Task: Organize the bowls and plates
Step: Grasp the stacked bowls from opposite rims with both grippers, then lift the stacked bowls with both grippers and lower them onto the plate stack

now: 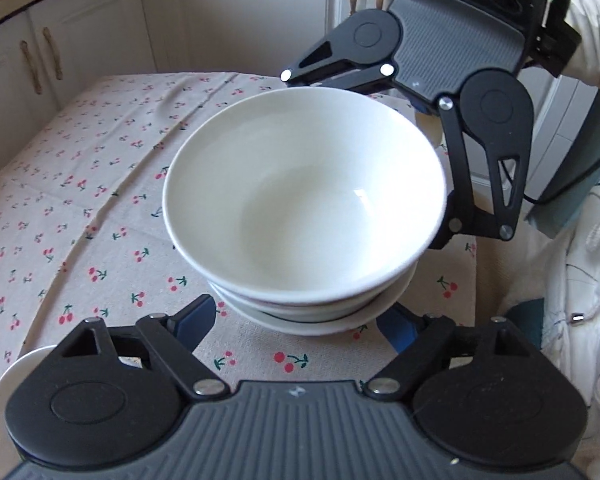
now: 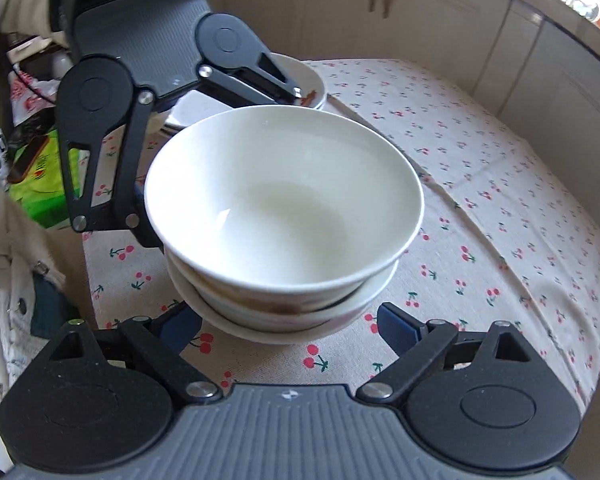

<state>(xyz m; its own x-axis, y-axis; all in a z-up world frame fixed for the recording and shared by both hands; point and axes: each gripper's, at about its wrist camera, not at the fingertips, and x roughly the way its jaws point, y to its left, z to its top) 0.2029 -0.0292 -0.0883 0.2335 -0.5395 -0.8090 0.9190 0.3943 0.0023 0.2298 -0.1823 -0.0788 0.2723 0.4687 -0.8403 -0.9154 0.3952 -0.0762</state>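
A stack of white bowls [image 1: 304, 200] [image 2: 284, 200] stands on the cherry-print tablecloth [image 1: 80, 200]; the top bowl is empty and a lower one has a brown smear [image 2: 284, 309]. My left gripper [image 1: 296, 326] reaches in from the near side, and its blue pads [image 1: 196, 320] flank the lowest bowl with cloth showing between them. My right gripper [image 2: 288, 326] faces it from the other side, open, with a pad [image 2: 396, 328] just clear of the stack. Each view shows the other gripper's fingers [image 1: 456, 216] [image 2: 140, 224] straddling the stack below the top rim.
White plates [image 2: 314, 84] with brown residue sit behind the left gripper, and a plate rim [image 1: 4, 376] shows at its lower left. A person's white garment [image 1: 580, 272] is at the table's edge. White cabinets [image 1: 240, 20] stand behind. Green packaging [image 2: 40, 188] lies beside the table.
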